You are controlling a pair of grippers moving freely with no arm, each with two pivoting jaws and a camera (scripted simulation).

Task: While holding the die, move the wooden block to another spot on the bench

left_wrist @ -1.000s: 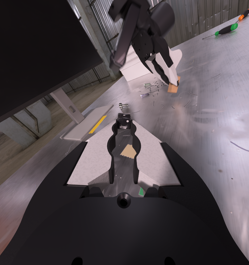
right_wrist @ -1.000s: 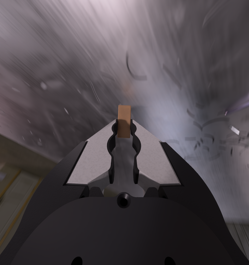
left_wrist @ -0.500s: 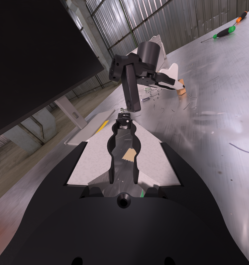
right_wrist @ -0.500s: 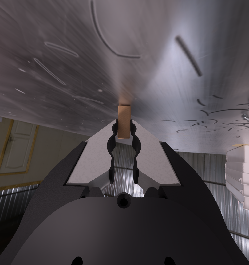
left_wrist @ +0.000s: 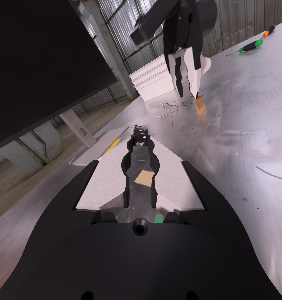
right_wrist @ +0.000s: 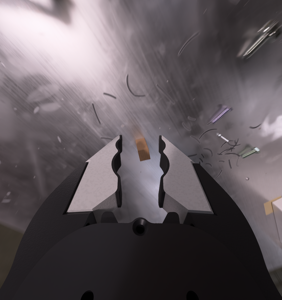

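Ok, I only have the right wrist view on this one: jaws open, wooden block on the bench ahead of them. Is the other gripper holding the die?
Observer: Yes. The left wrist view shows the left gripper shut on the black die at its fingertips.
Operator: Does the block stand or lie?
Observer: The wooden block stands on end on the bench, with the right gripper pointing down just above it.
Operator: Anything farther out that I miss?
Observer: Two screwdrivers, green-handled and orange-handled, lie far beyond the block.
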